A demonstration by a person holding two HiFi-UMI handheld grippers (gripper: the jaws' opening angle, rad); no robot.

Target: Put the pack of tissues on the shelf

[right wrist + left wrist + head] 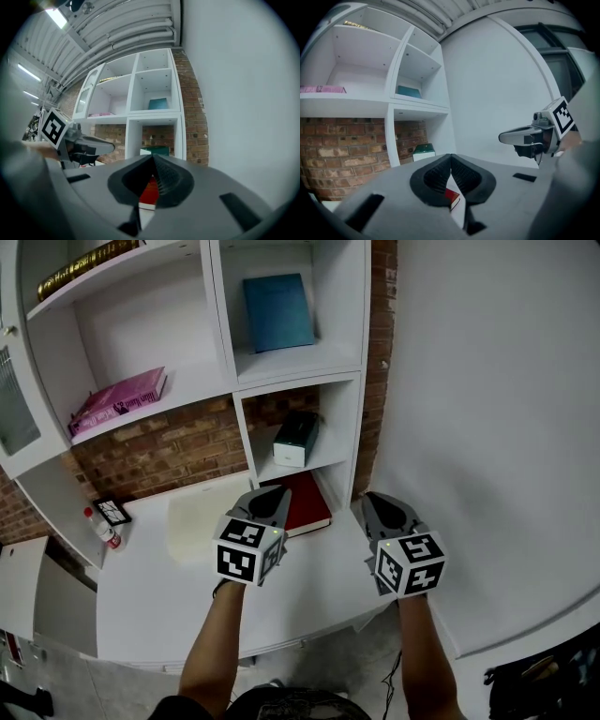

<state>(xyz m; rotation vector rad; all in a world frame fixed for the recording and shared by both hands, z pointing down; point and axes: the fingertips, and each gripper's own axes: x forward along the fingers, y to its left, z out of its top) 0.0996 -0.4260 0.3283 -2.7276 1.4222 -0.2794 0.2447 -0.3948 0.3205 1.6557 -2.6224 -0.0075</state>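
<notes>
White desk [155,601], brick-backed shelves [223,329] holding tissue pack [295,439], left gripper [271,493] and right gripper [376,500] pressed together

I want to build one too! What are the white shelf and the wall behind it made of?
The shelf looks like smooth white painted or laminated board: flat panels, sharp edges, small peg holes. The wall behind looks like rough reddish brick with pale mortar lines, though it could be brick-look facing.

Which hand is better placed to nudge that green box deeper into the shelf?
Left, probably: the left gripper sits straight in front of the box, while the right gripper stands off to the side.
</notes>
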